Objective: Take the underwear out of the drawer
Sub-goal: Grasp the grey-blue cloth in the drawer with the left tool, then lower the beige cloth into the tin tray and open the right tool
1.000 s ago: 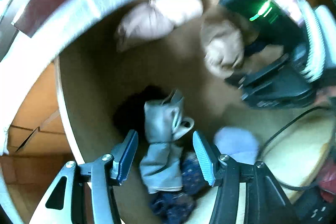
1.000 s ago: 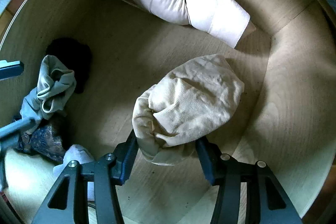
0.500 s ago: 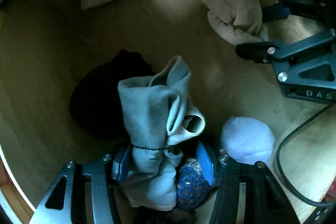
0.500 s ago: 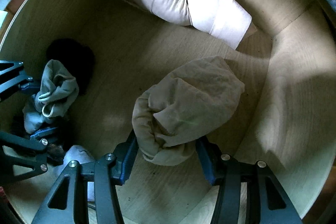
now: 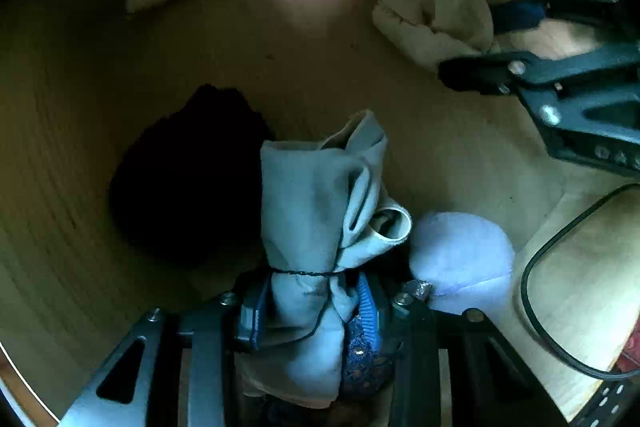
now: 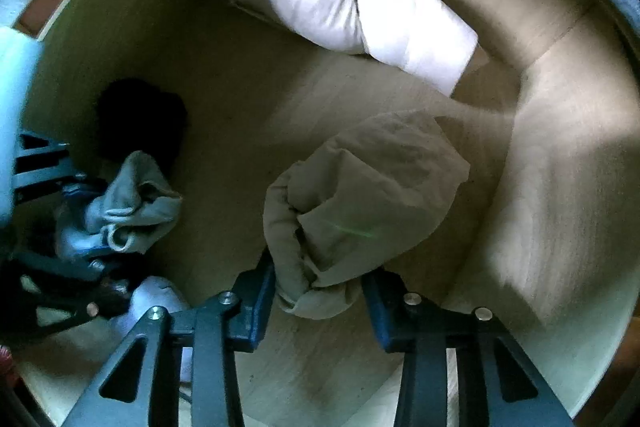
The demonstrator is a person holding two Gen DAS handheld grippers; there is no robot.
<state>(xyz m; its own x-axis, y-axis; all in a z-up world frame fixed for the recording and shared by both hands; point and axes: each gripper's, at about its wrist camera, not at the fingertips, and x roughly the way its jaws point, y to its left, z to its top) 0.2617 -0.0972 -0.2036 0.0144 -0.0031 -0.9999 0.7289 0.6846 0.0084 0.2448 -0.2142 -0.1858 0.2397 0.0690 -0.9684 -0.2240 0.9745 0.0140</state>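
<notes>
The left gripper (image 5: 314,311) points down into the wooden drawer (image 5: 100,107), and its jaws are closing on a grey rolled bundle of underwear (image 5: 312,211) tied with a thin black band. The blue pads (image 5: 366,311) press the bundle from both sides at its tied waist, and most of the roll stands out beyond the fingertips. A dark blue patterned piece (image 5: 362,359) lies against the inner side of the right-hand finger, under the grey roll. Just outside that finger sits a pale blue ball of cloth (image 5: 460,259); outside the other finger, a black bundle (image 5: 188,179) lies on the drawer floor.

The right gripper (image 6: 320,291) is nearly closed around the near end of a beige bundle of underwear (image 6: 360,203), its blue pads (image 6: 262,291) squeezing the cloth from either side. The rest of this bundle stretches away past the fingertips on the drawer floor. Further beyond it, near the back wall, lies a white rolled bundle (image 6: 360,15). Off to the left of these fingers the grey roll and the left gripper show beside the black bundle
</notes>
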